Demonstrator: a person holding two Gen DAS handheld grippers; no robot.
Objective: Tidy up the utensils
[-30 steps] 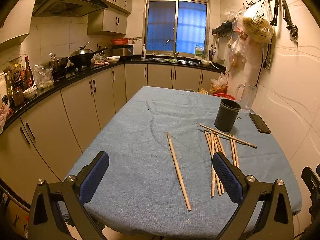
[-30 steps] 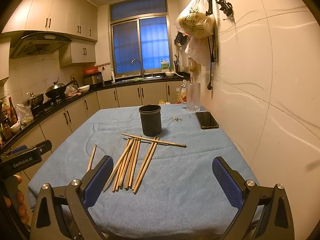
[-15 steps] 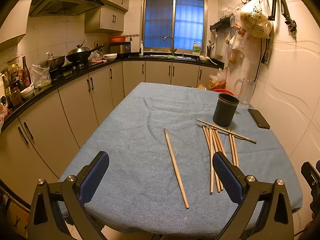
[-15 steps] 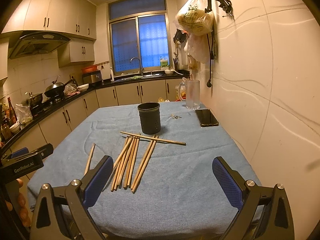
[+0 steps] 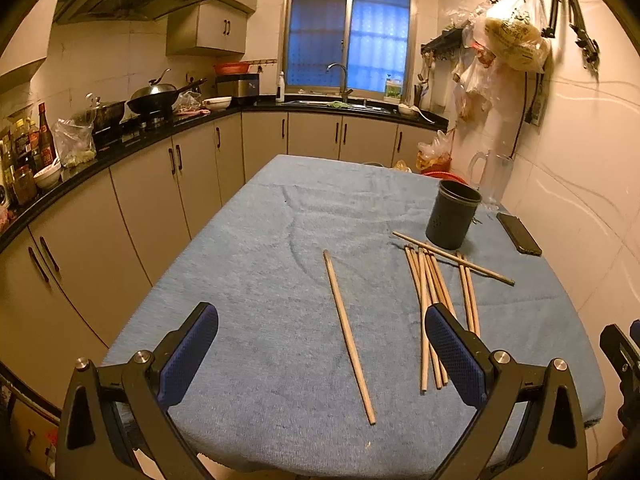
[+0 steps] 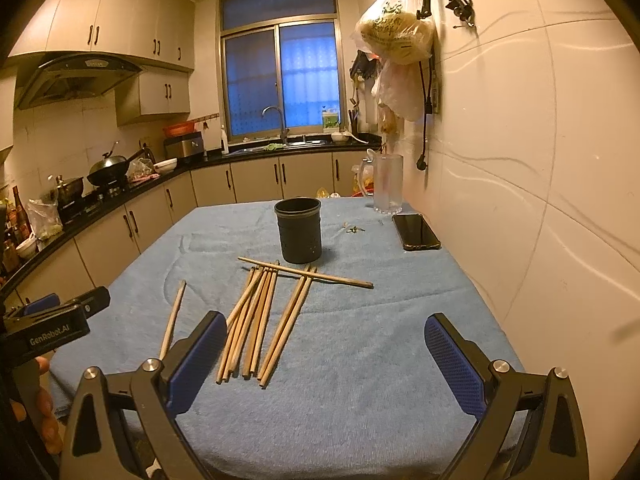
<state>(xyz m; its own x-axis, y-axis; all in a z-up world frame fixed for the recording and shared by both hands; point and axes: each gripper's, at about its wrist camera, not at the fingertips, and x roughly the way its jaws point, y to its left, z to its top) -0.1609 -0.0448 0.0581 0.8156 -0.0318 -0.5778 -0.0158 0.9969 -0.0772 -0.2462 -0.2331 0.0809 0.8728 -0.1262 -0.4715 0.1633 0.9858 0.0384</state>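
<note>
Both grippers' fingers (image 5: 452,354) (image 6: 450,360) spread, empty; dark holder (image 6: 298,230) upright (interior hidden) beside loose chopsticks (image 6: 256,316).

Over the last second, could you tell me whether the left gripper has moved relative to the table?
Yes. The left gripper has moved forward over the table: the lone chopstick and black holder now sit nearer in its view.

a black phone (image 6: 416,232) lies flat on the blue cloth (image 6: 360,340) near the wall, with a clear glass pitcher (image 6: 386,184) upright beyond it. a wok (image 5: 154,98) sits on the stove, and plastic bags (image 6: 394,34) hang from wall hooks.
</note>
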